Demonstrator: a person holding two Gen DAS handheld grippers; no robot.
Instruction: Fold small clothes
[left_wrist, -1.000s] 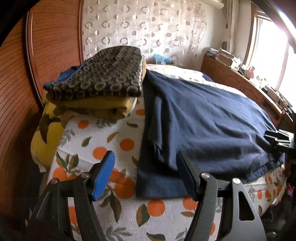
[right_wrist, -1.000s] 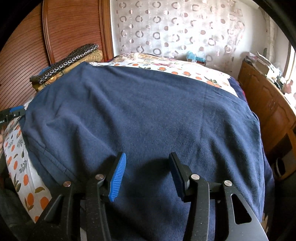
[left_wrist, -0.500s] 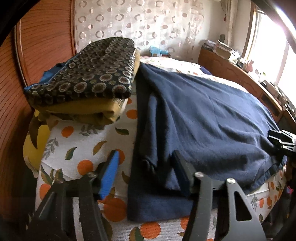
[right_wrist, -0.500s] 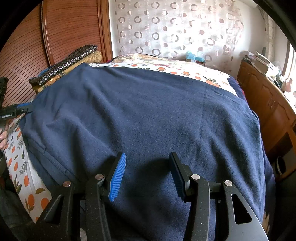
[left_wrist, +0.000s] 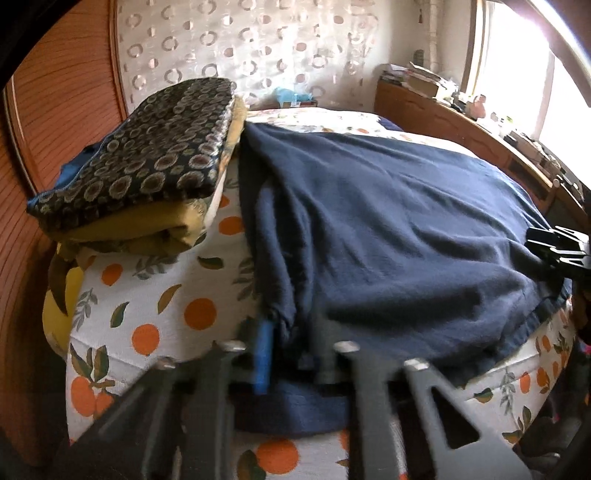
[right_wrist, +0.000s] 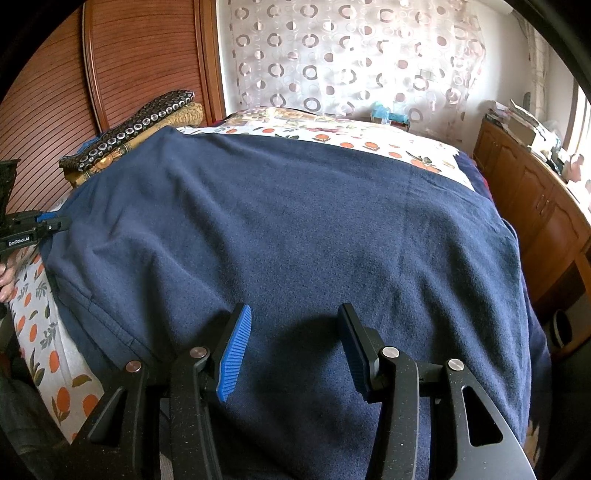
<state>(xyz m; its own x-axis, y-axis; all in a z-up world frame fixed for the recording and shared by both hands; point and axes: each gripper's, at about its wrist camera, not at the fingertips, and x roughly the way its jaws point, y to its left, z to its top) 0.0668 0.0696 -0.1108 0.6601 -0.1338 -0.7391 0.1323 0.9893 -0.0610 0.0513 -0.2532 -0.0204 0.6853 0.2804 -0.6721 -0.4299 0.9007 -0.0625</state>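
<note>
A large navy garment (left_wrist: 388, 229) lies spread over the bed, and the right wrist view shows it filling the middle (right_wrist: 295, 221). My left gripper (left_wrist: 291, 350) is at the garment's near left edge. Its jaws are closing, with a bunched fold of the navy cloth pinched between the blue pad and the other finger. Seen from the right wrist view, the left gripper (right_wrist: 37, 225) sits at the garment's left side. My right gripper (right_wrist: 295, 350) stands open low over the garment's near edge with nothing pinched between its pads; it also shows at the far right (left_wrist: 554, 247).
The orange-patterned bed sheet (left_wrist: 147, 295) shows to the left of the garment. A stack of folded cloths (left_wrist: 147, 158) with a dark ring-patterned one on top sits by the wooden headboard (left_wrist: 55, 110). A wooden cabinet (right_wrist: 535, 206) with clutter runs along the right side.
My left gripper moved in over the garment's left edge and its jaws came together on a fold of the cloth. The right gripper stayed where it was, still open.
</note>
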